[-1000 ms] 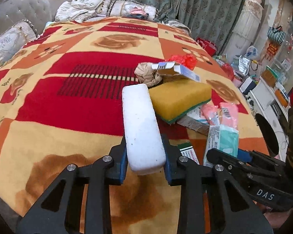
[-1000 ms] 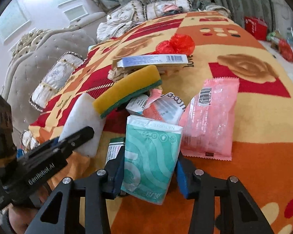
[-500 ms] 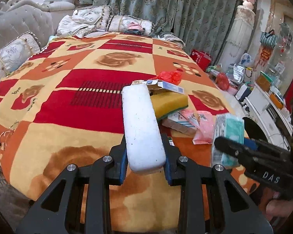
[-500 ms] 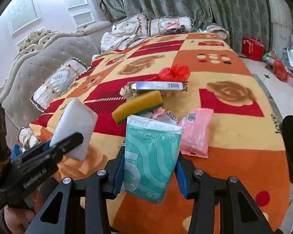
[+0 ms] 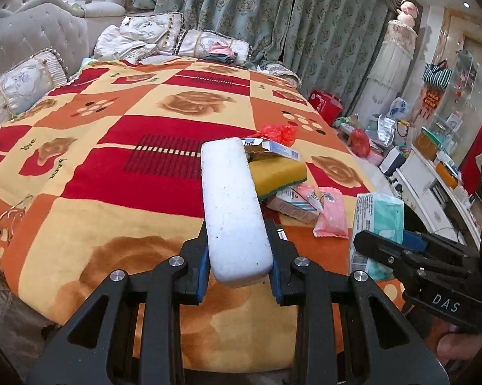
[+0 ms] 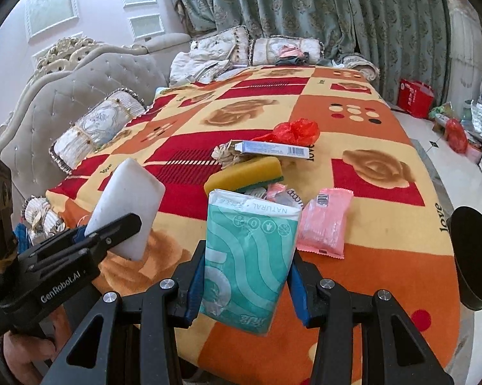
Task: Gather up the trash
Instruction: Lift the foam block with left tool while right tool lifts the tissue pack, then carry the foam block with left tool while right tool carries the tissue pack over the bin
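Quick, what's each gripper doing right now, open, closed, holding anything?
Left gripper: closed on the white foam block.
Right gripper: closed on the teal tissue pack.

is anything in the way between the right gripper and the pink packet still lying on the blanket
Only its own load. The right gripper is shut on the teal tissue pack, which sticks out ahead of it. The pink packet lies on the blanket just beyond and to the right, with nothing on top of it.
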